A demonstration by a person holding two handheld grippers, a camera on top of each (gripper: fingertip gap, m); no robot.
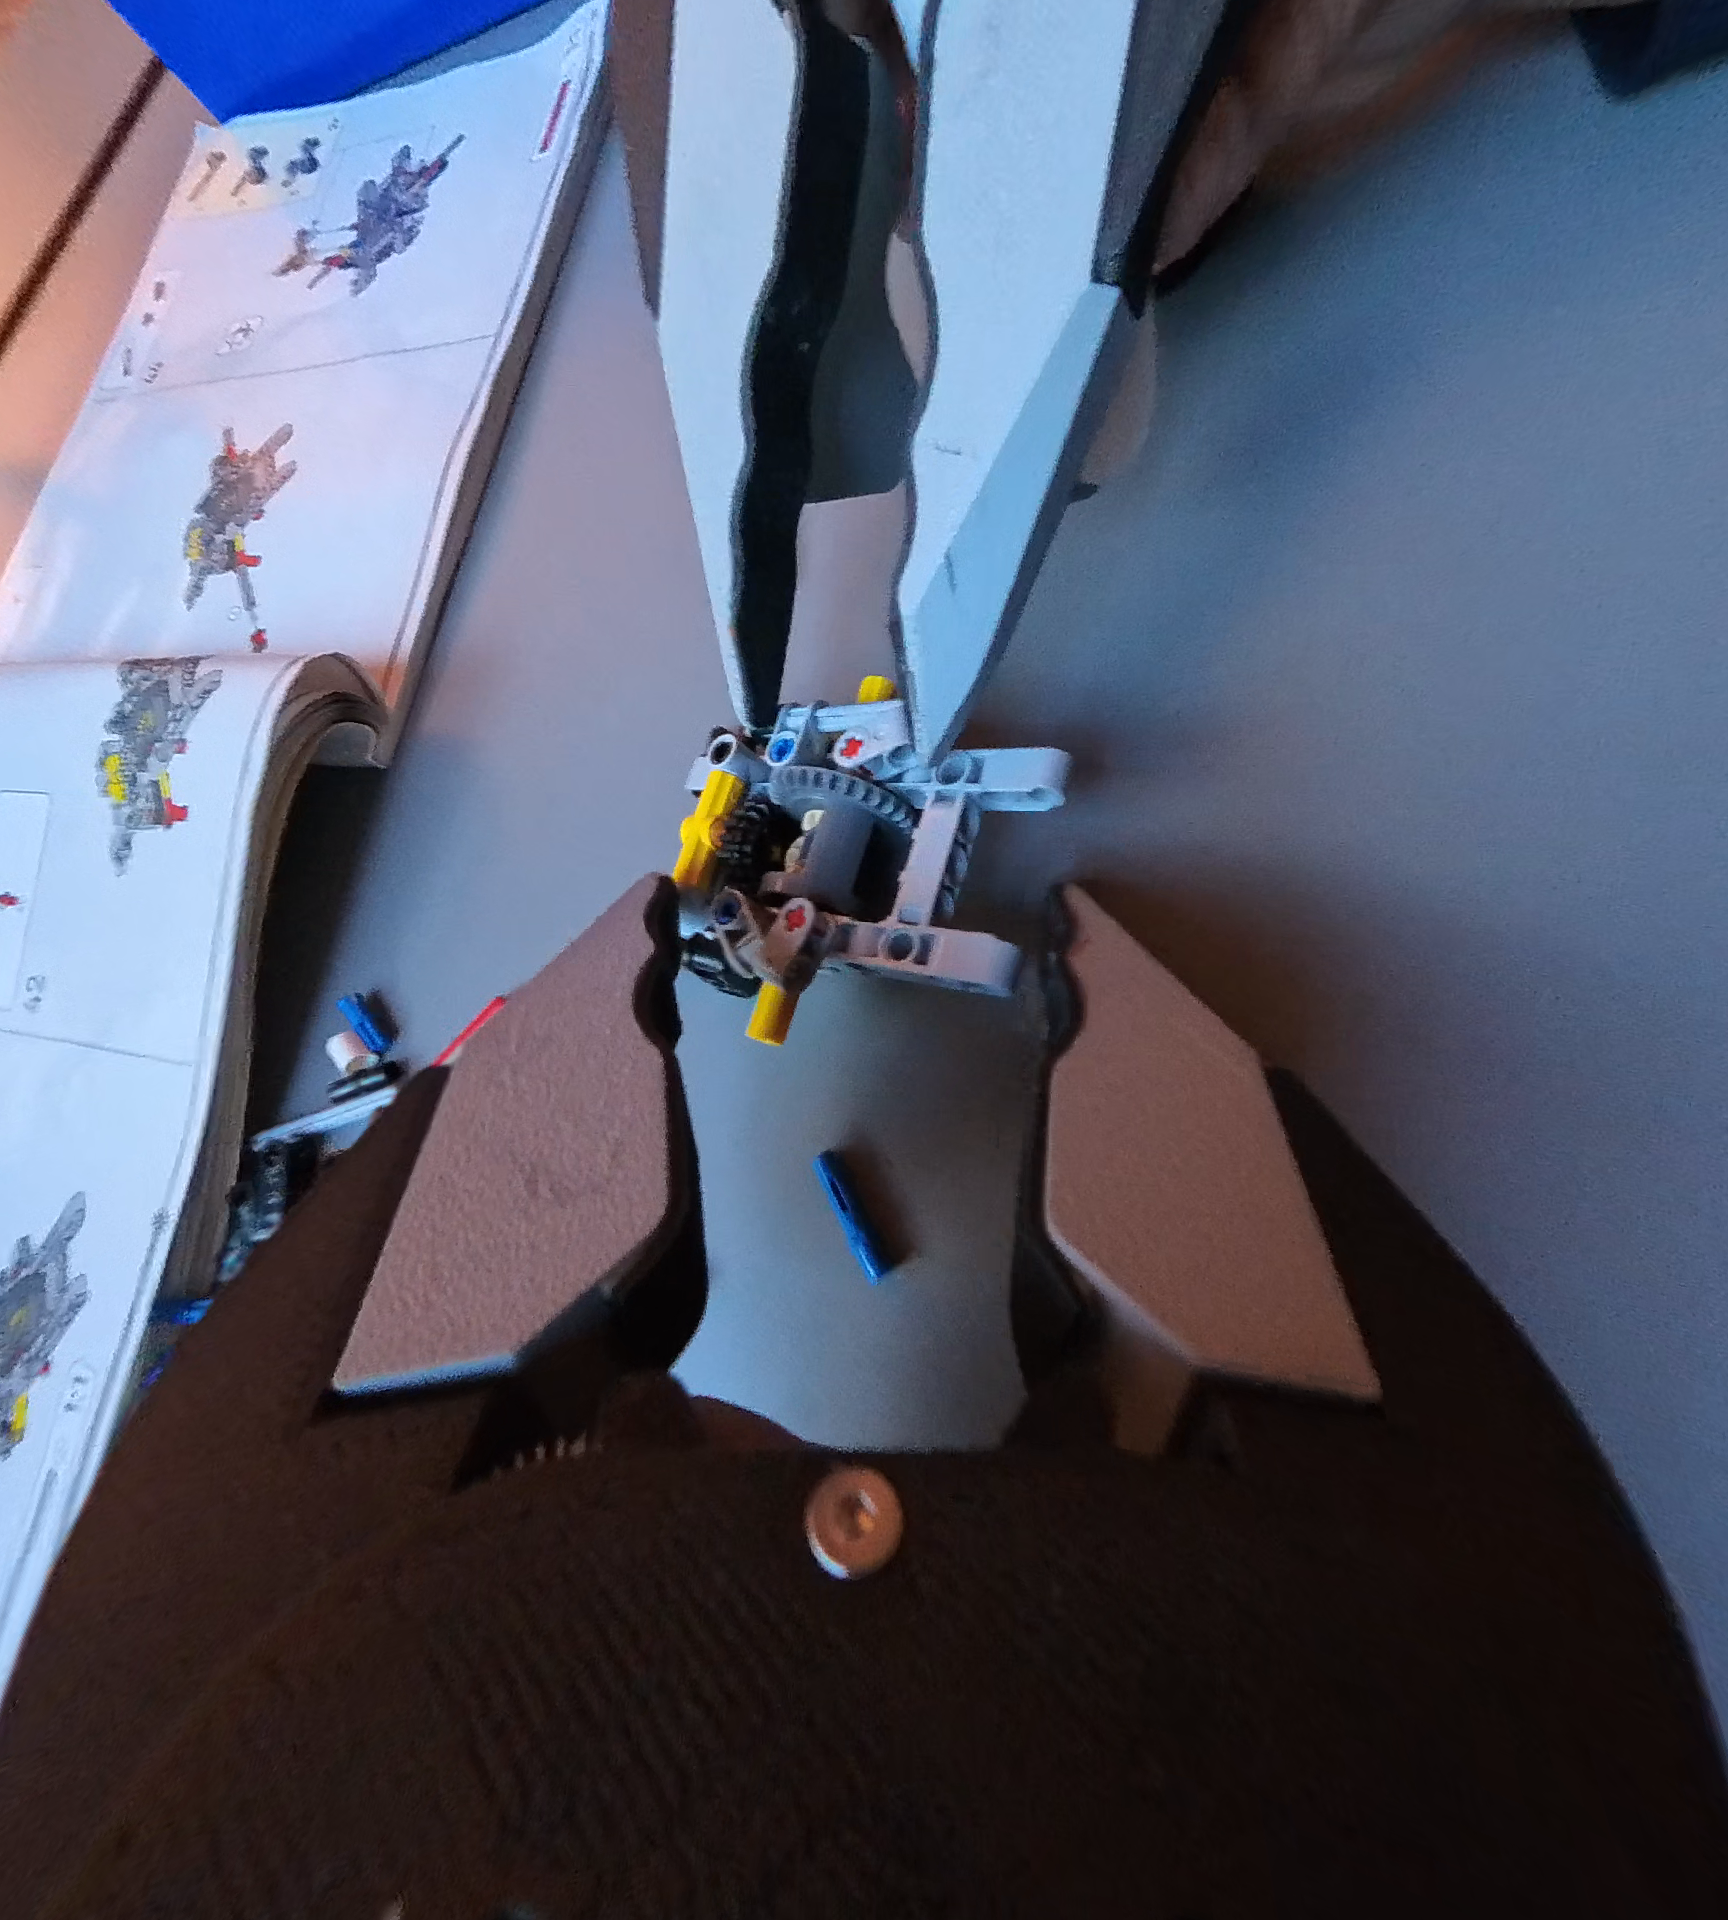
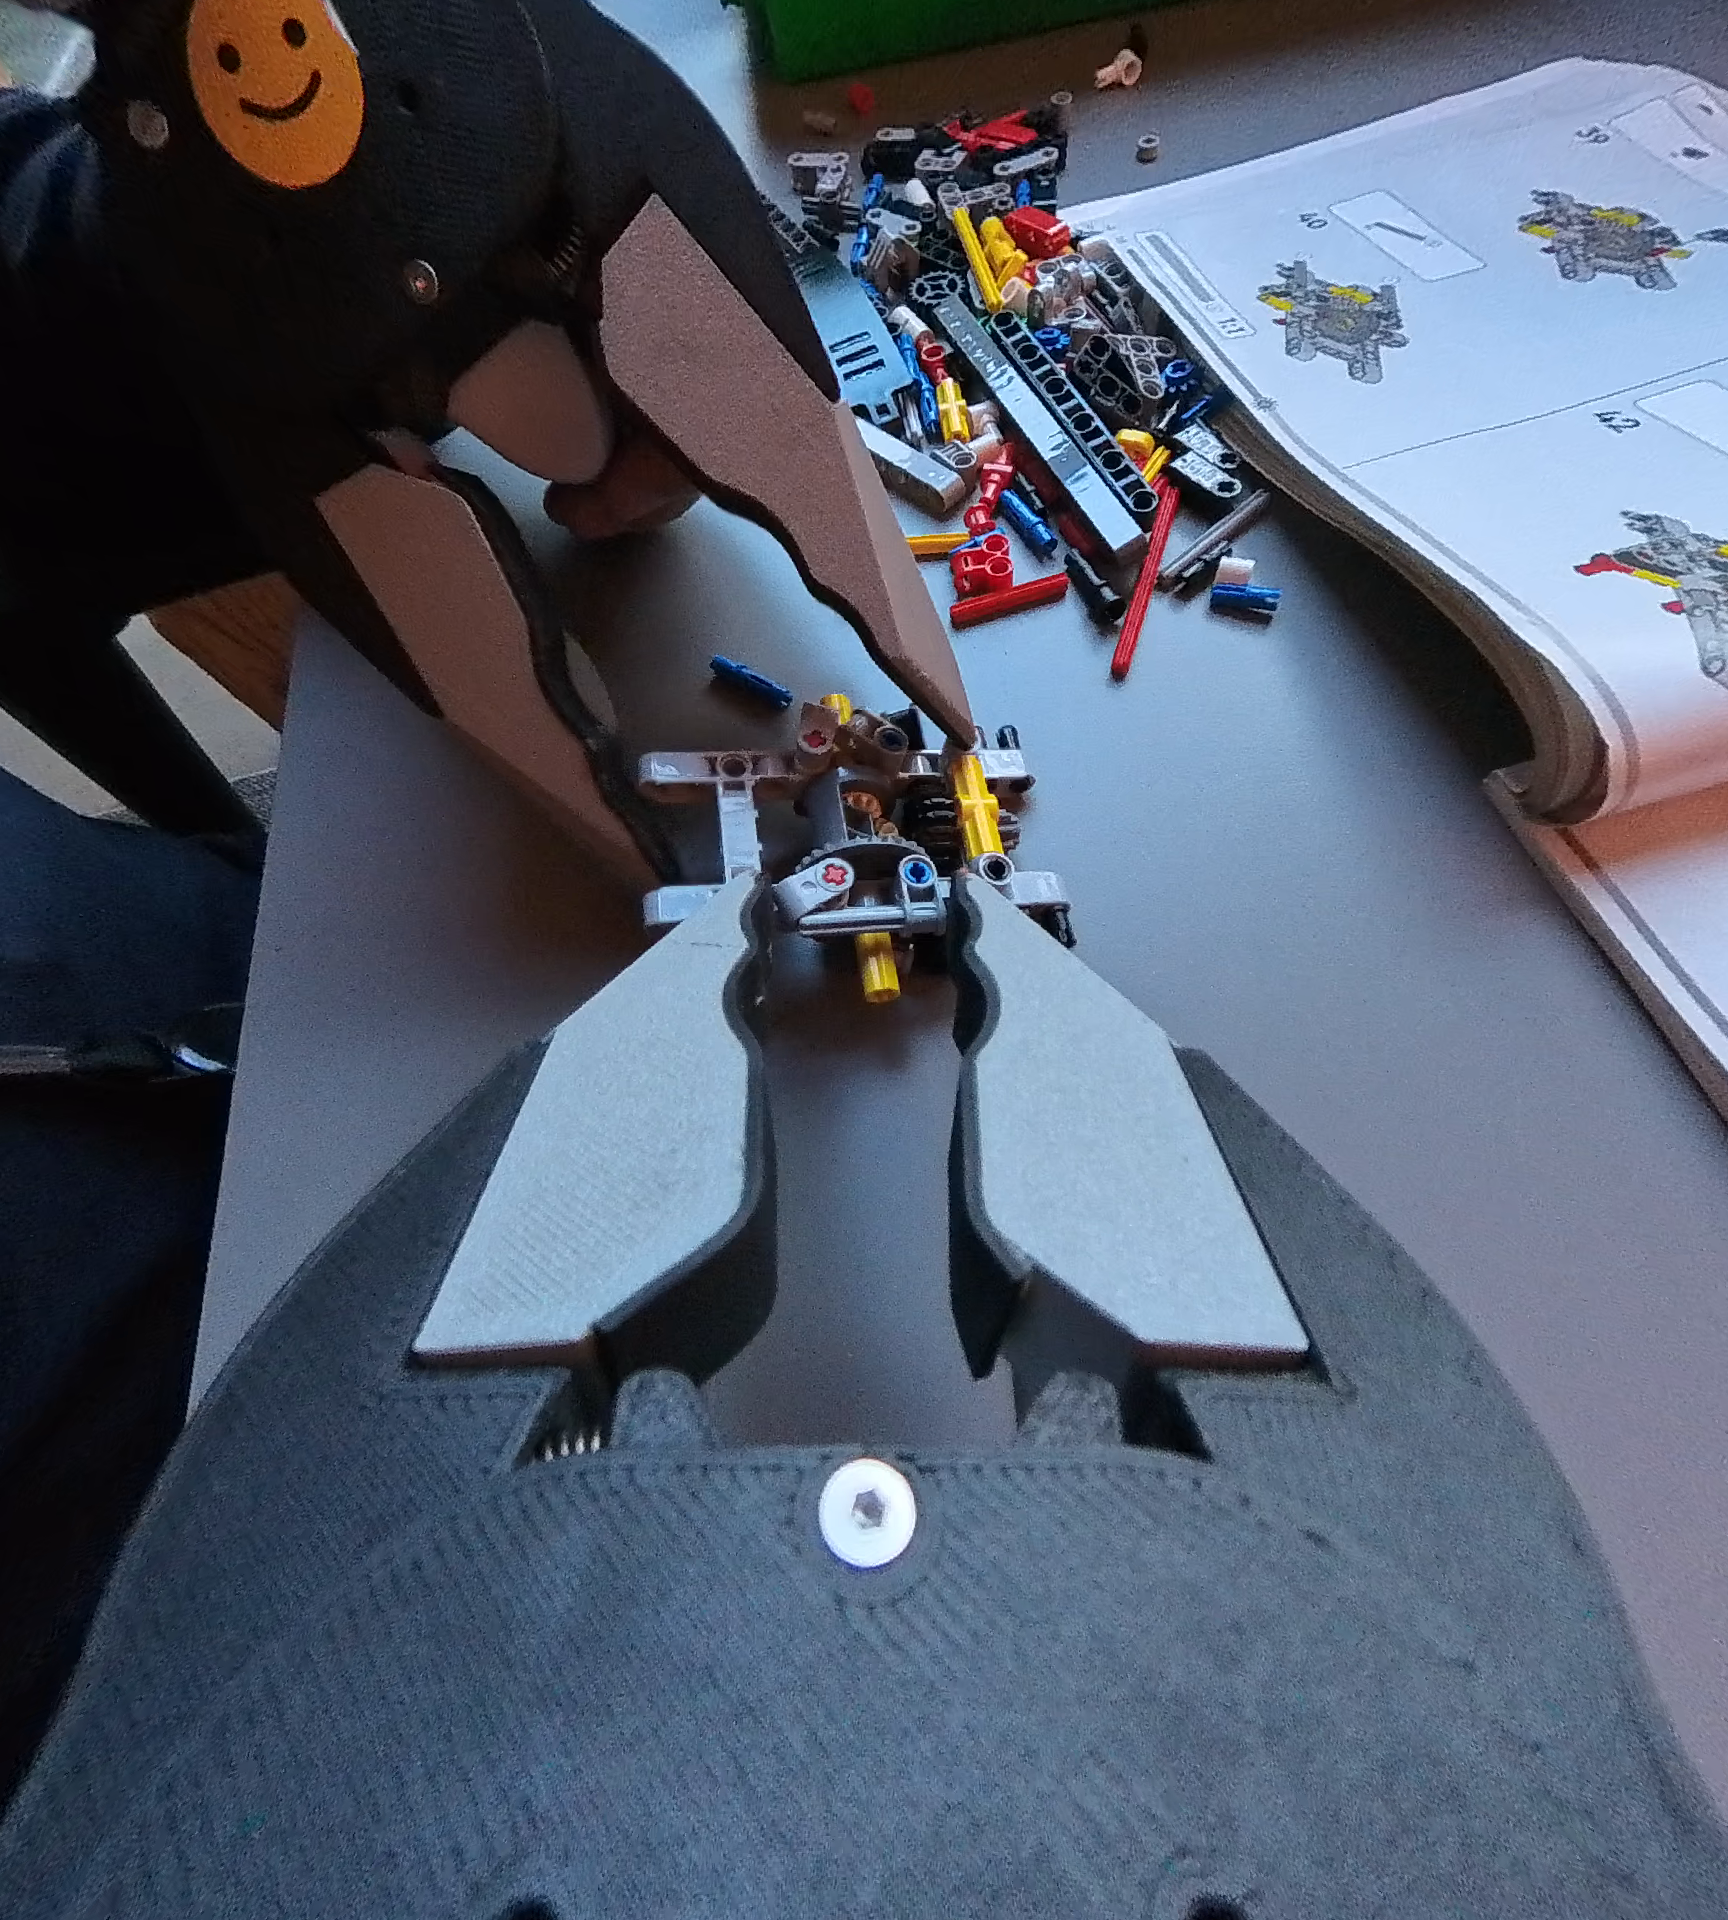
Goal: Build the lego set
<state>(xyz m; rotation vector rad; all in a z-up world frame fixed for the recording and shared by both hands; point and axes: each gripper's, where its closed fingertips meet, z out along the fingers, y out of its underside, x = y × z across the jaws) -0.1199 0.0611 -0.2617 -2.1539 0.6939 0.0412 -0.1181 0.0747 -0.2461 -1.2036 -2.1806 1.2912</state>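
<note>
Grey desk (image 2: 1307, 935), dim light, long shadows. A small gear assembly (image 1: 839, 842) of grey beams, yellow axles and black gears lies on it near the front edge, between the two tools. The left gripper (image 1: 855, 914) has its tongs wide apart, straddling one end of the assy. One tip sits right by a yellow axle and the other is just beside a grey beam end; nothing is clamped. The right gripper (image 2: 855, 894) comes from the opposite side. Its tongs are set narrow on either side of a short grey link with a red and a blue pin. Can't tell whether the pads press on it, as the edges are too blurred. A blue pin (image 1: 852, 1216) lies loose on the desk between the left fingers, touching neither. An open instruction booklet (image 2: 1566, 364) runs off the frame, and its far pages are cut off. A loose parts pile (image 2: 1026, 343) lies beside it, partly hidden behind the left tool's body. A green bin (image 2: 943, 42) at the desk's far edge is cut off at the top, contents not visible. A blue object (image 1: 320, 42) is cropped too, kind unclear. A person's dark clothing (image 2: 8, 935) fills the side past the desk edge.
</note>
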